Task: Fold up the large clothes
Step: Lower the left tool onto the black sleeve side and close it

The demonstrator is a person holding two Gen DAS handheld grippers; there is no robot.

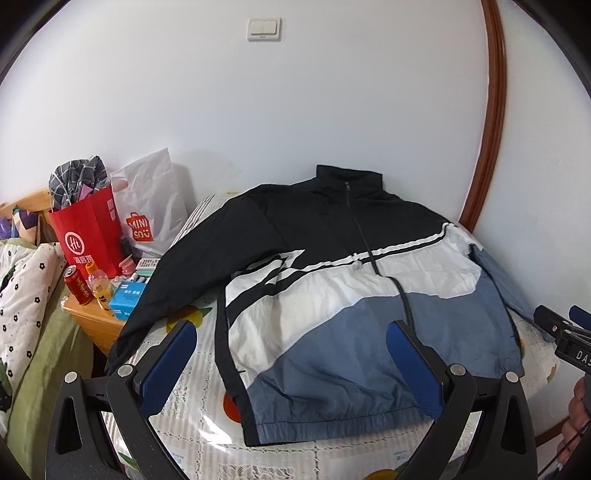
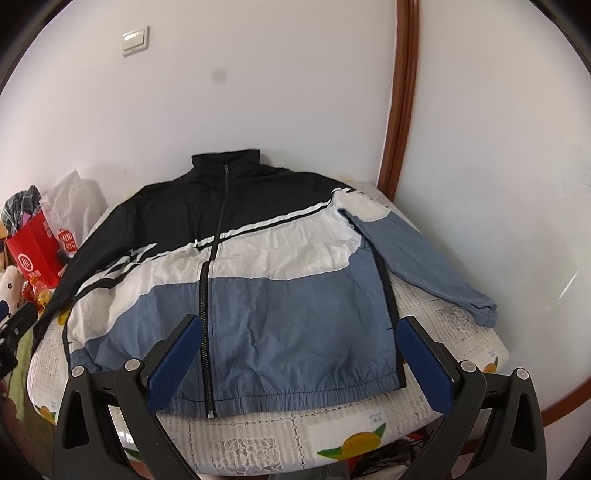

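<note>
A zip-up windbreaker jacket (image 2: 236, 280) in black, white and blue panels lies flat, front side up and zipped, on a round table (image 2: 280, 439) covered with a lace-and-fruit-pattern cloth, its collar toward the white wall (image 2: 258, 92). The black sleeve (image 1: 162, 291) trails off the table edge on the left; the blue sleeve (image 2: 428, 269) rests on the table top on the right, angled outward from the body. The left gripper (image 1: 295, 365) hovers above the jacket's hem region, jaws spread wide and holding nothing. The right gripper (image 2: 299, 362) likewise hovers over the lower hem, jaws wide apart and empty. Beside the table, a wooden nightstand (image 1: 92, 325) carries a red paper bag (image 1: 88, 229), a white Miniso bag (image 1: 151, 218), a red drink can (image 1: 77, 286), an orange drink bottle (image 1: 99, 288) and a blue tissue box (image 1: 127, 299). A light switch (image 1: 264, 28) is mounted on the wall.
</note>
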